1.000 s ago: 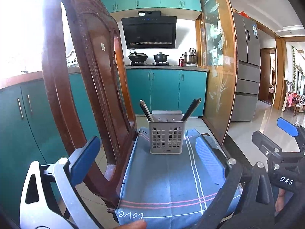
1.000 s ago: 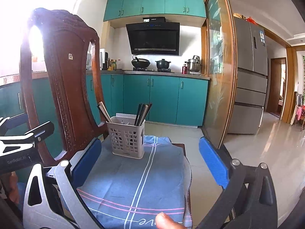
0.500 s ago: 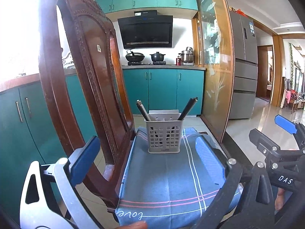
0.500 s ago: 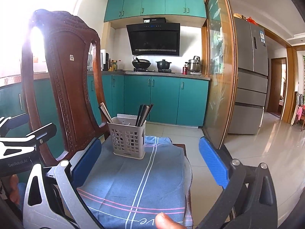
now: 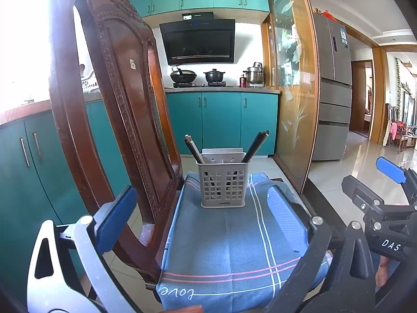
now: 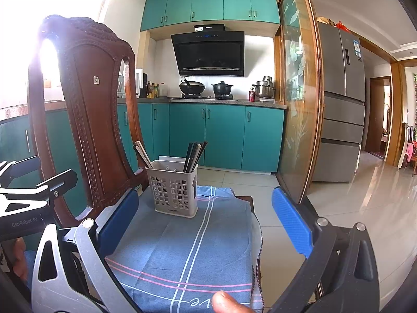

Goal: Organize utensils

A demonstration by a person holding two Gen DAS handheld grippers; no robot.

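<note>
Chopsticks stand sorted in the grey utensil basket: in your left wrist view a dark bundle leans right and a lighter pair leans left, the basket sitting on the blue cloth at the far end of the chair seat. Over the last second the basket has hardly shifted in this view; you have eased slightly forward at most. Your left gripper is spread wide and holds nothing. Your right gripper shows at the right edge.

From the right wrist, the basket sits left of centre, near the carved chair back, the dark chopsticks and the light ones in separate ends. Nothing has moved here either. Your right gripper is also wide apart and empty. No loose utensil lies on the cloth, so the sorting looks finished, I judge.
</note>
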